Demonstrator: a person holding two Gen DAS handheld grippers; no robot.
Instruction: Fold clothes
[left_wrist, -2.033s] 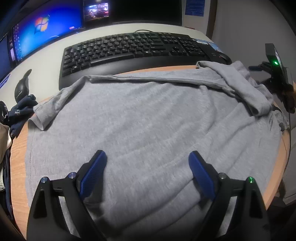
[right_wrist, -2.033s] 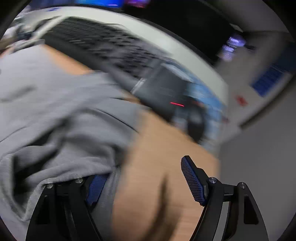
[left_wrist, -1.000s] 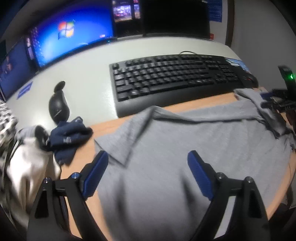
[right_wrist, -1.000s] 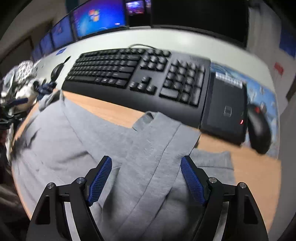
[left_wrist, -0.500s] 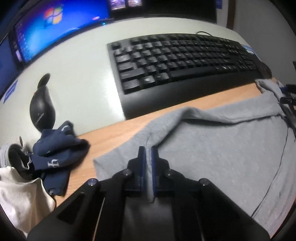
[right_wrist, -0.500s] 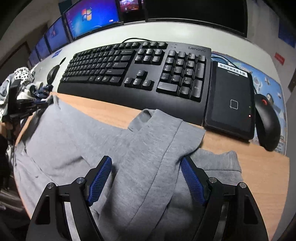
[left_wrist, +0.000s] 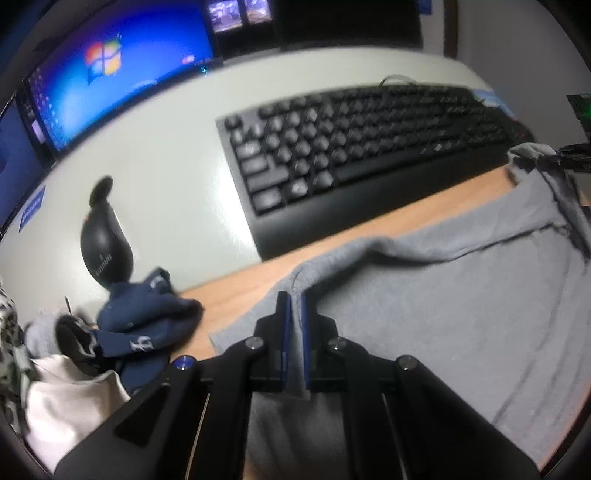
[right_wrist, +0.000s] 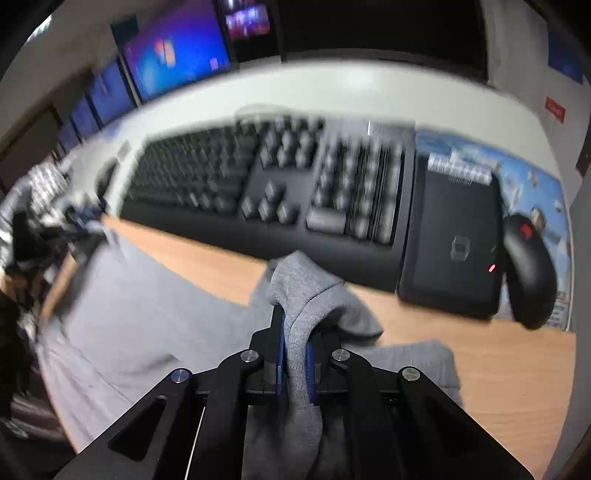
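A grey garment (left_wrist: 424, 306) lies spread over a wooden table (left_wrist: 399, 218) in front of a keyboard. My left gripper (left_wrist: 293, 299) is shut on a fold of the grey garment at its far left shoulder edge, lifting a small ridge of cloth. My right gripper (right_wrist: 293, 325) is shut on a bunched fold of the same garment (right_wrist: 306, 288) at its far right edge, with cloth pinched up between the blue pads. The other gripper shows faintly at the left edge of the right wrist view (right_wrist: 26, 236).
A black keyboard (left_wrist: 362, 140) lies just beyond the garment. A black mouse (left_wrist: 105, 247) and a navy cloth (left_wrist: 147, 321) with a pile of white and patterned clothes (left_wrist: 62, 395) sit at the left. A black card reader (right_wrist: 454, 240) and mouse (right_wrist: 528, 266) sit at the right. Monitors (left_wrist: 110, 81) stand behind.
My right gripper went from open above the garment to shut on a bunched fold. My left gripper stays shut on the shoulder fold and has lifted slightly.
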